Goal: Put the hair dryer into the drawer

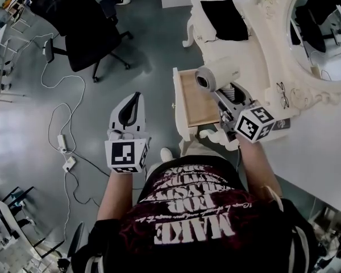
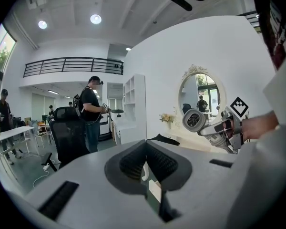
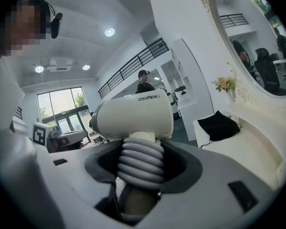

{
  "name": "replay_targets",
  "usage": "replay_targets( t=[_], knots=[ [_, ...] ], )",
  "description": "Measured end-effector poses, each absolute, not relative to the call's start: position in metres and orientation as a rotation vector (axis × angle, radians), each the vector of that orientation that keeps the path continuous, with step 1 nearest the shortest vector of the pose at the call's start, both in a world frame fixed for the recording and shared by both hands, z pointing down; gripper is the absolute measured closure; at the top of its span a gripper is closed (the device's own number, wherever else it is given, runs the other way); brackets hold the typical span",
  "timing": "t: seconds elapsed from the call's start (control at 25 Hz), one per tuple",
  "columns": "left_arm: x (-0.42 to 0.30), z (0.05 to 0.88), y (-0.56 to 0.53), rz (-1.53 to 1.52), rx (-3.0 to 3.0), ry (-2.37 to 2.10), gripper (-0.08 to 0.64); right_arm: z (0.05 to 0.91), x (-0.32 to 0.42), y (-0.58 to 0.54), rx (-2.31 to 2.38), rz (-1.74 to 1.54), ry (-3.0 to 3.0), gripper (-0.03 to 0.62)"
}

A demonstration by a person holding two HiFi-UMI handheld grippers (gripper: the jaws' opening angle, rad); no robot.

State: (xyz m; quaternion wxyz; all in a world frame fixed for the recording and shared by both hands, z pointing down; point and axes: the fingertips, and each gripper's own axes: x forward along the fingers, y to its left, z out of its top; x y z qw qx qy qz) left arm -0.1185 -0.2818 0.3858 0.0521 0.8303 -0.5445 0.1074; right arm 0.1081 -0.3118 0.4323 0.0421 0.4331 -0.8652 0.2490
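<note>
Right fingers clamped on hair dryer, over open drawer

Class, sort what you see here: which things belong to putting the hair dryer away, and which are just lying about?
Part of the job: hair dryer, gripped at its ribbed handle by the right gripper; open drawer.
Just lying about: black cloth and glasses on the dressing table; office chair and power strip on the floor.
</note>
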Motion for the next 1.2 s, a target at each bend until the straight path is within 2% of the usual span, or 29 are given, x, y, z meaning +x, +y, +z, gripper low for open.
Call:
replay_targets(
  t=[0.8,1.2],
  knots=[
    [-0.129,0.419,-0.275,0.463,2.399,-1.692,0.555,0.563,0.109,-0.328,1.292,1.062,-2.425,0.362],
    [-0.139,0.442,-0.254,0.512,2.320,-1.713,0.555,0.625,0.109,-0.329,1.264,1.112,-2.333,0.362]
  ],
)
